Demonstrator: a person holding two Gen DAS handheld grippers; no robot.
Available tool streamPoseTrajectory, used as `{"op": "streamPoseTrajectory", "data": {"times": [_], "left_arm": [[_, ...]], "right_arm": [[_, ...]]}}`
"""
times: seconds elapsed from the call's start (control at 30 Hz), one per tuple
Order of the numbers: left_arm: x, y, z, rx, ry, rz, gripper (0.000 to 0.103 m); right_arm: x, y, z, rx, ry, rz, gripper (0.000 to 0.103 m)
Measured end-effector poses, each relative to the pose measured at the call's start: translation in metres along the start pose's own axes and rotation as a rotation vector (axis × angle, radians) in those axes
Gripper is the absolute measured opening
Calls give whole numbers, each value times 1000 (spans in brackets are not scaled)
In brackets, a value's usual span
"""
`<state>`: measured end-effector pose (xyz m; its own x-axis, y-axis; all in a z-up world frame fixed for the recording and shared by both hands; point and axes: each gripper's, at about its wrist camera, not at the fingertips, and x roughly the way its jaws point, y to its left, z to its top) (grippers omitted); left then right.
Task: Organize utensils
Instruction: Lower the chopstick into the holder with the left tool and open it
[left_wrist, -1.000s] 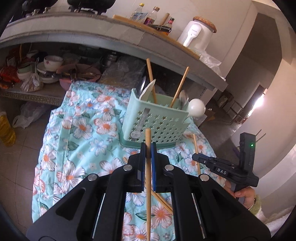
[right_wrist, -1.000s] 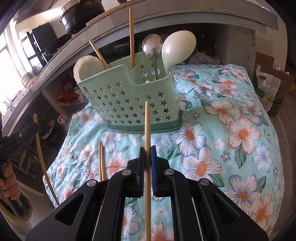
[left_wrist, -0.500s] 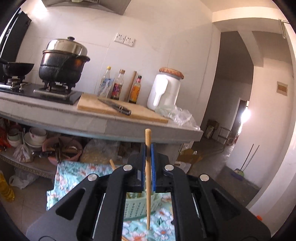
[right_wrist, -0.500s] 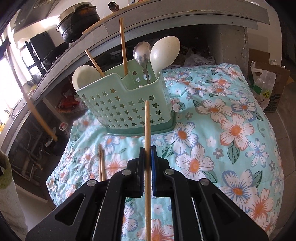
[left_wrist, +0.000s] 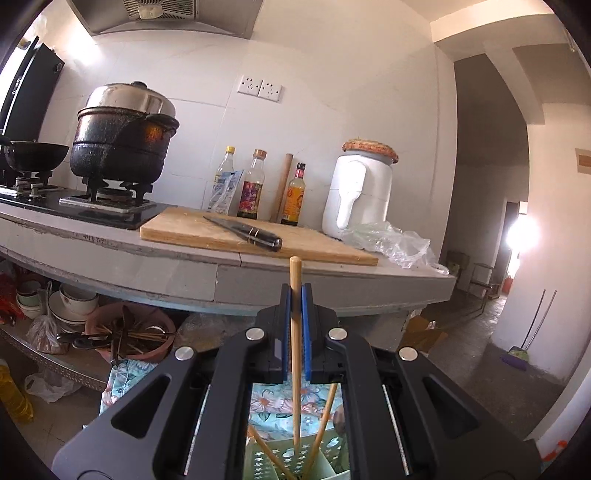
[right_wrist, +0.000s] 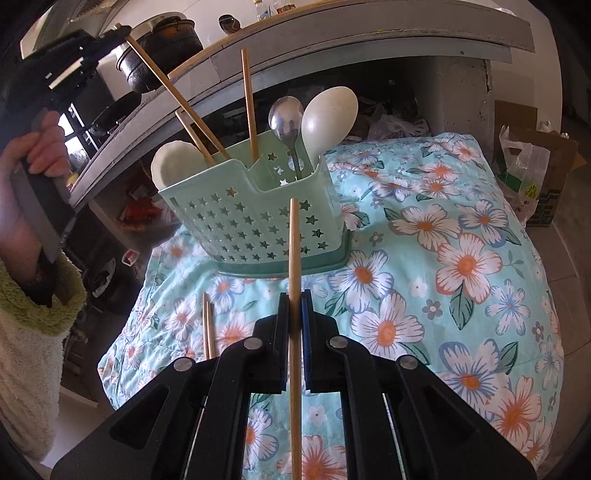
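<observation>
The left gripper (left_wrist: 295, 295) clamps an upright chopstick (left_wrist: 295, 354) (tip over the green basket (left_wrist: 280, 463)); beyond, a knife (left_wrist: 243, 232) lies on the cutting board (left_wrist: 184, 230).

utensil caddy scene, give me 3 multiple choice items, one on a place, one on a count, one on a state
1. Where does the green caddy stand?
A. on the floral cloth
B. on the cutting board
C. on the stove

2. How many loose chopsticks lie on the cloth left of the right gripper?
A. none
B. two
C. five

3. What is the left gripper doing?
A. open, holding nothing
B. shut on a spoon
C. shut on a chopstick

Answers:
1 A, the caddy's base rests on the flowered fabric.
2 B, a pair lies side by side there.
3 C, the blue pads press on a wooden stick above the caddy.
</observation>
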<state>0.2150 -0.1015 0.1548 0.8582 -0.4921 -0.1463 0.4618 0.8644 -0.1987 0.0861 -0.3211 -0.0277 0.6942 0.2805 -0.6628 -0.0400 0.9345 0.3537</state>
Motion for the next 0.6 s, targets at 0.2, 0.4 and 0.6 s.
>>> {"op": "streamPoseTrajectory", "data": {"times": [0.2, 0.4, 0.6], "left_arm": [[7, 7, -34, -15, 70, 5, 4], [-12, 11, -44, -57, 76, -4, 10], [-44, 13, -44, -75, 47, -9, 27]], "right_arm": [[0, -3, 0, 6, 2, -1, 7], [-2, -2, 0, -3, 4, -7, 7], [-8, 2, 2, -25, -3, -21, 7]]}}
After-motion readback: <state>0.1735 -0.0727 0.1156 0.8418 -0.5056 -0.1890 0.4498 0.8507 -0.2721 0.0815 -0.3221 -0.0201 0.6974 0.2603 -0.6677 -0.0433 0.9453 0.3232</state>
